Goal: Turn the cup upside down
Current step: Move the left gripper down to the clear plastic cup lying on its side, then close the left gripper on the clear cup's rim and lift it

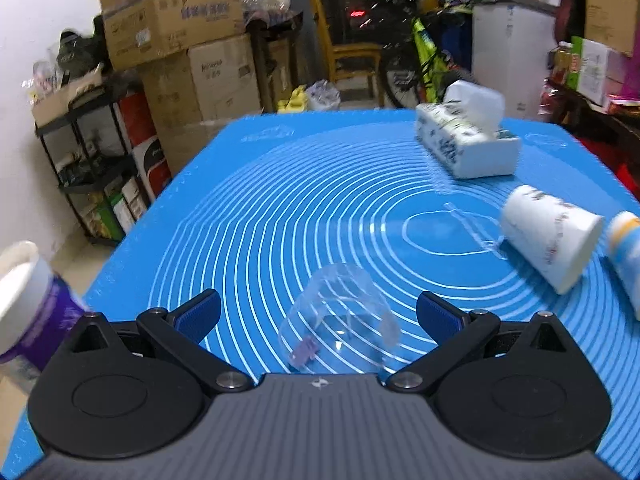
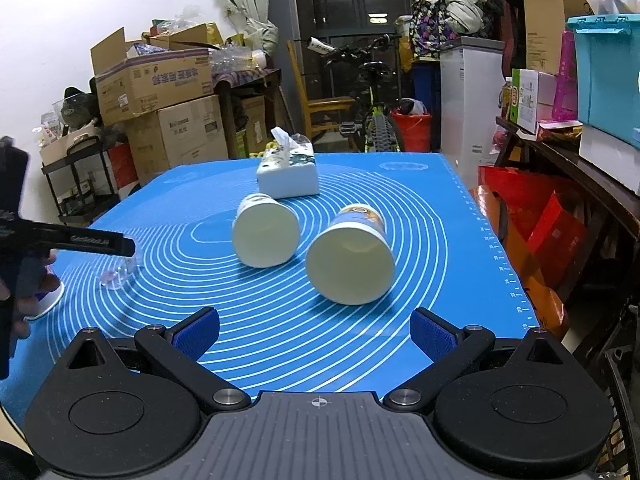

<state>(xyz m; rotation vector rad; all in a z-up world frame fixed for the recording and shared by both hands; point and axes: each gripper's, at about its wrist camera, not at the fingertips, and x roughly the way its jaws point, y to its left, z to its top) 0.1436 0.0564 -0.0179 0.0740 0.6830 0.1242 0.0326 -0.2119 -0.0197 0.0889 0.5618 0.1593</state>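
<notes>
A clear plastic cup (image 1: 340, 320) lies on its side on the blue mat (image 1: 280, 200), between the open fingers of my left gripper (image 1: 318, 314). It also shows faintly in the right wrist view (image 2: 118, 274) under the left gripper's finger (image 2: 100, 244). Two paper cups lie on their sides with mouths toward the right camera: a white one (image 2: 266, 236) and a blue-and-orange one (image 2: 352, 258). My right gripper (image 2: 314, 334) is open and empty, near the mat's front edge, short of the cups. A purple-and-white cup (image 1: 28, 304) is at the left edge.
A tissue box (image 2: 288, 174) stands at the back of the mat (image 2: 420, 220). Cardboard boxes (image 2: 160, 92), a shelf, a bicycle (image 2: 372, 112) and a wooden chair stand behind the table. Red bags (image 2: 532, 220) and a cluttered shelf are on the right.
</notes>
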